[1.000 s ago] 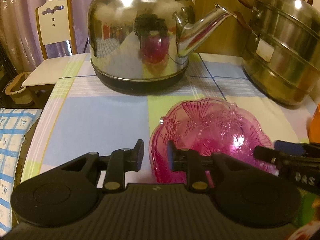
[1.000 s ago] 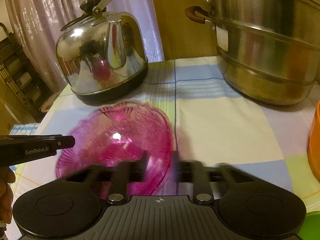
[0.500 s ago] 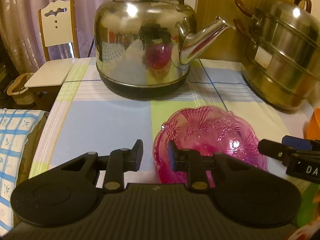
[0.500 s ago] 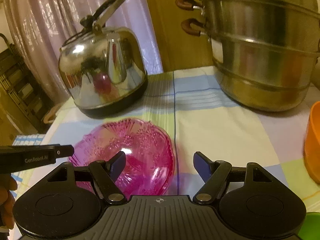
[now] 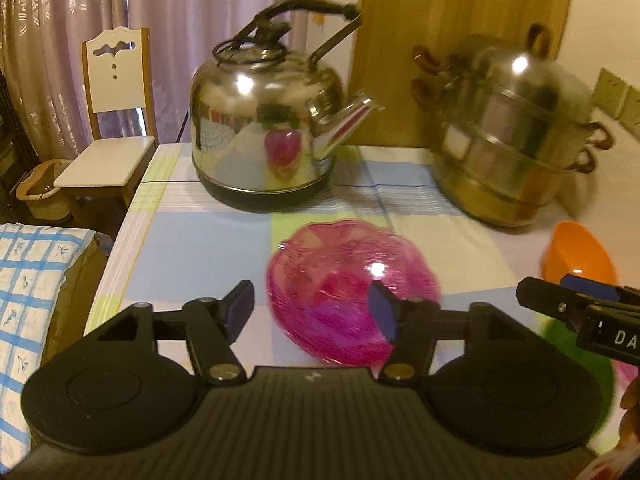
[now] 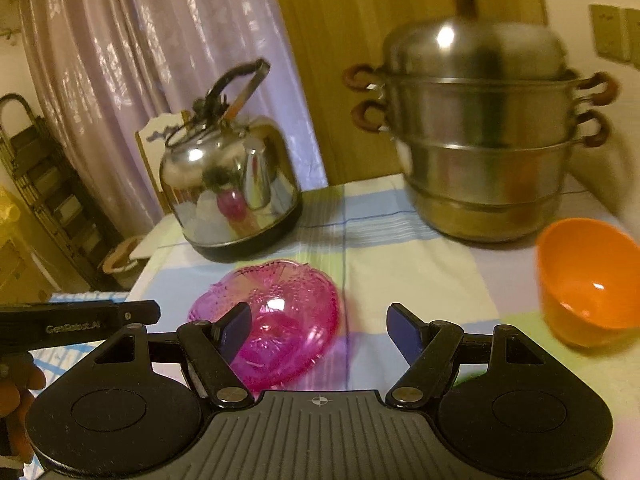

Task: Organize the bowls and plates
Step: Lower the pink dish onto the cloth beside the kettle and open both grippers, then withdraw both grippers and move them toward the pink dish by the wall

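The left gripper [image 5: 312, 310] is hovering with its jaws spread wide and empty, just short of the pink glass dish [image 5: 352, 292]; the right gripper [image 6: 320, 330] is likewise gaping, holding nothing, beside that dish's right rim. The dish is sitting flat on the checked tablecloth [image 6: 420, 280], in front of the kettle [image 5: 268, 136], with the orange bowl [image 6: 588, 280] well to its right. Judging the next pickup, one finger should be slipping under the dish's rim and closing gently, as glass slips.

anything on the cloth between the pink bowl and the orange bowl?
Nothing: in the right wrist view only bare checked tablecloth separates the pink bowl from the orange bowl. The open right gripper hangs nearer the camera.
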